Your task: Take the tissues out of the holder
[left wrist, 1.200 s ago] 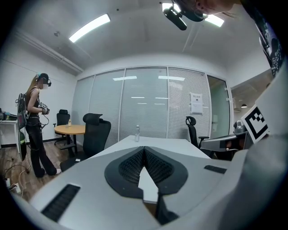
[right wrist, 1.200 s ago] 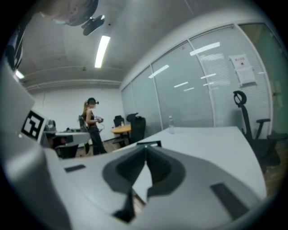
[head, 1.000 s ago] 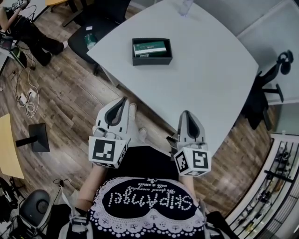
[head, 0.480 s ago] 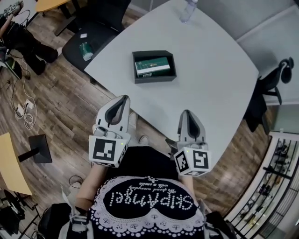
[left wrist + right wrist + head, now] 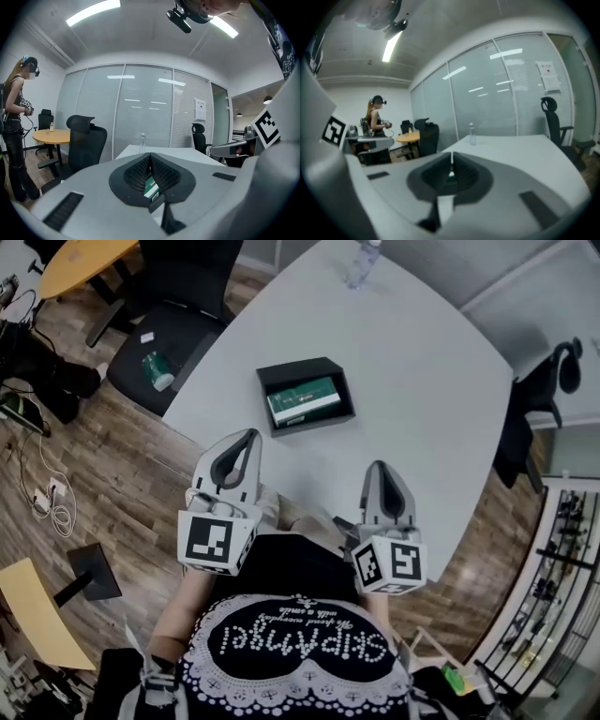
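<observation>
1. Left gripper (image 5: 150, 155): fingers (image 5: 136, 174) clenched, ribbed pads meeting along one seam. Nothing is gripped and nothing is touched.
2. Right gripper (image 5: 451, 157): fingers closed the same way, with only a hairline of light at the seam. It is empty.
3. Head view: left gripper (image 5: 247, 437) and right gripper (image 5: 376, 466) are held side by side close to the person's body, at the near edge of the desk (image 5: 422, 399). Both point towards the holder (image 5: 281, 372) and are well apart from it.
4. Tissue pack (image 5: 303, 401), green and white, lies flat inside the black open-topped holder on the desk, ahead of the left gripper.
5. Left gripper view: only a sliver of the tissue pack (image 5: 151, 187) shows through the hollow under the closed pads; the gripper body hides the rest.
6. Right gripper view: soft and blurred. A greenish speck shows in the hollow, but I cannot tell what it is.
7. The print on the pack is too small to read.
8. Bottle (image 5: 361, 262) stands at the far desk edge, its top cut off by the frame in the head view.
</observation>
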{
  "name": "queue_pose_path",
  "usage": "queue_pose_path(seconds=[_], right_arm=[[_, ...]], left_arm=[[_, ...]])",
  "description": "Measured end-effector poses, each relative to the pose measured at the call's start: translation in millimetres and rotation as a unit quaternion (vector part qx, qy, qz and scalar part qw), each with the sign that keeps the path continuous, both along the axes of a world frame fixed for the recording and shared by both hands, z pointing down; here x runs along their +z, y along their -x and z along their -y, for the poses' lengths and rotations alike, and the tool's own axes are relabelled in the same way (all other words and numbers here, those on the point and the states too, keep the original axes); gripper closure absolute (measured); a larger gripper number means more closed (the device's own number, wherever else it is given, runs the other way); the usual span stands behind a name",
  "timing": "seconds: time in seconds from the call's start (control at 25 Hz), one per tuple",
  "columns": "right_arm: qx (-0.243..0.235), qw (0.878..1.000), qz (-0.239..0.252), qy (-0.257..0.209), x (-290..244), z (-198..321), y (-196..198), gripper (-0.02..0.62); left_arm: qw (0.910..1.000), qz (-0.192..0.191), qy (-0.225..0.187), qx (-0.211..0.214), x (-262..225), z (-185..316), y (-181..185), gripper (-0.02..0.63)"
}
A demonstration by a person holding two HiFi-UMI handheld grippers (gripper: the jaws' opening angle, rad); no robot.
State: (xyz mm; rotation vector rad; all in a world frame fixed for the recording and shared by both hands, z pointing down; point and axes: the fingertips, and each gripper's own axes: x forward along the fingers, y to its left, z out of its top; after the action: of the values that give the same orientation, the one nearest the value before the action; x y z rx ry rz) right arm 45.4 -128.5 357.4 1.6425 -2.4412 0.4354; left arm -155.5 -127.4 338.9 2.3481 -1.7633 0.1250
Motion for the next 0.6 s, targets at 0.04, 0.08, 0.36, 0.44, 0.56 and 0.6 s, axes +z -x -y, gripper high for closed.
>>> queue_pose_path(seconds=[0.04, 0.08, 0.36, 0.44, 0.56, 0.6], right_arm=[[0.005, 1.000, 0.001, 0.001, 1.4, 1.6, 1.0, 0.560], [0.011, 1.000, 0.002, 0.002, 2.8, 3.0, 2.0, 0.561], [0.036, 0.999, -0.001, 0.012, 10.2, 8.2, 5.5, 0.560], [0.041, 0.999, -0.003, 0.014, 11.2, 8.8, 4.3, 0.560], [0.045, 0.999, -0.005, 0.017, 11.0, 9.4, 6.3, 0.560], [0.045, 0.999, -0.007, 0.018, 10.8, 9.8, 7.2, 0.560]], left_arm=[[1.0000, 0.000, 0.002, 0.005, 1.4, 3.2, 0.9, 0.583], [1.0000, 0.000, 0.004, 0.009, 3.1, 6.0, 2.4, 0.583], [0.9996, 0.000, 0.016, 0.025, 15.0, 18.7, 13.6, 0.583], [0.9993, -0.002, 0.020, 0.031, 17.9, 21.0, 11.9, 0.583], [0.9990, -0.008, 0.022, 0.039, 18.7, 23.2, 10.4, 0.583], [0.9989, -0.009, 0.023, 0.040, 18.6, 24.1, 10.4, 0.583]])
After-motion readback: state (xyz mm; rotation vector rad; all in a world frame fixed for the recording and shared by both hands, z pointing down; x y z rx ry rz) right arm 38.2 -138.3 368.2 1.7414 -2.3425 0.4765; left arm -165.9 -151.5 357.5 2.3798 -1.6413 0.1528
